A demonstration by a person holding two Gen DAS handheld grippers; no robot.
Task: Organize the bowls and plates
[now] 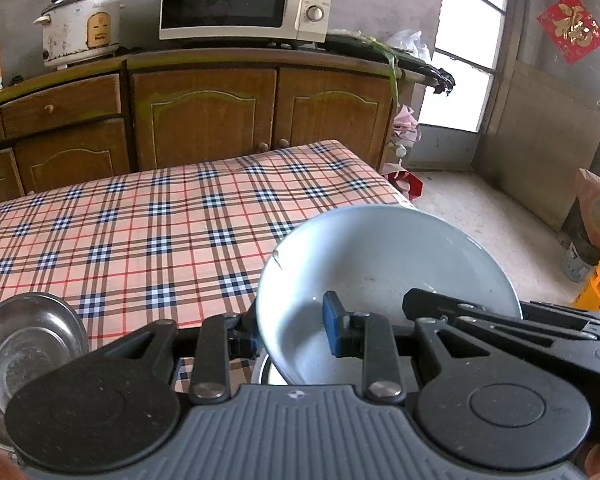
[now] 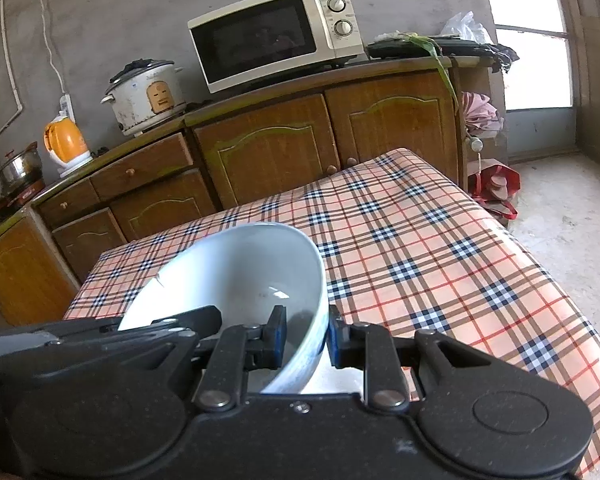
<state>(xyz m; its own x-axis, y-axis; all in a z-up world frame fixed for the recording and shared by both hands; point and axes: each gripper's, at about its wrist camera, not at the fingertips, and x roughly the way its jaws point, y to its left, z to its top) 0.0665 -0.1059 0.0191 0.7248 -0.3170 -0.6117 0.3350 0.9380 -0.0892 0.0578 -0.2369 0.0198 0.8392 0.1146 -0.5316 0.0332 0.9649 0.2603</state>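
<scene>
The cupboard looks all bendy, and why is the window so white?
Left wrist view: the fisheye lens bows the cupboard top into a curve, and daylight washes out the window. Right wrist view: the cupboard tilts and curves, its window is glaring white, and the tablecloth shines.

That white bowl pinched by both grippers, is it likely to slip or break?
The white bowl looks glazed, so probably slippery; each gripper pinches only its rim. It seems ceramic, likely stiff and breakable; a dark mark on the rim may be a chip.
</scene>
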